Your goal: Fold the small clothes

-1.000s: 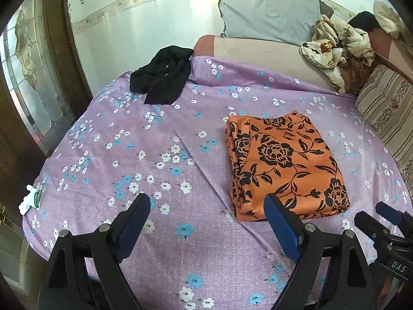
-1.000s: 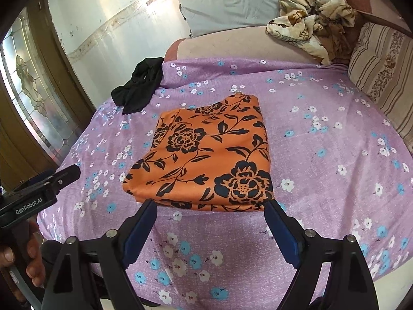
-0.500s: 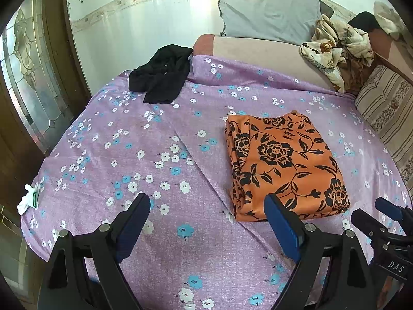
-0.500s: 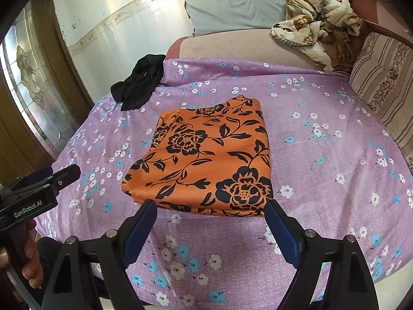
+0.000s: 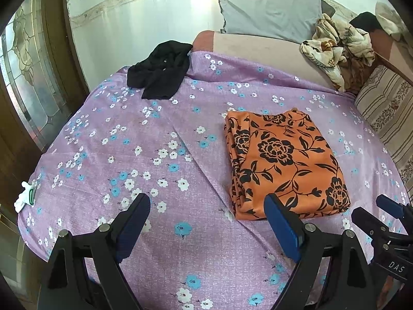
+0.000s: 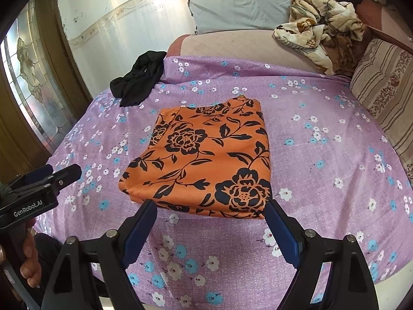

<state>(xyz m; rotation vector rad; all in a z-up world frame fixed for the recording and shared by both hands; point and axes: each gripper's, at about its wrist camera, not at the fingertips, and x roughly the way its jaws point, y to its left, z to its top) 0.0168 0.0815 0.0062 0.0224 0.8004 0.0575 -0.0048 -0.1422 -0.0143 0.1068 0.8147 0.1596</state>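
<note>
An orange cloth with black flowers [image 5: 284, 160] [image 6: 206, 157] lies folded into a neat rectangle on the purple flowered bedsheet [image 5: 155, 142] [image 6: 322, 155]. A black garment [image 5: 160, 73] [image 6: 138, 80] lies crumpled at the sheet's far left corner. My left gripper [image 5: 206, 214] hovers open above the sheet, to the left of the cloth's near edge, holding nothing. My right gripper [image 6: 211, 219] hangs open just before the cloth's near edge, also holding nothing. Each gripper shows at the side of the other's view: the right one [image 5: 382, 222], the left one [image 6: 41, 180].
A grey pillow [image 5: 268, 7] leans on the wall at the bed's head. A crumpled cream patterned blanket [image 6: 320, 25] and a striped cushion [image 6: 387, 90] lie at the right. A door with patterned glass [image 5: 28, 82] stands left. A small white item [image 5: 24, 200] sits at the sheet's left edge.
The right wrist view has shifted slightly, so the folded cloth sits a little further right and higher in it. The left gripper has kept still. Both stay open.
</note>
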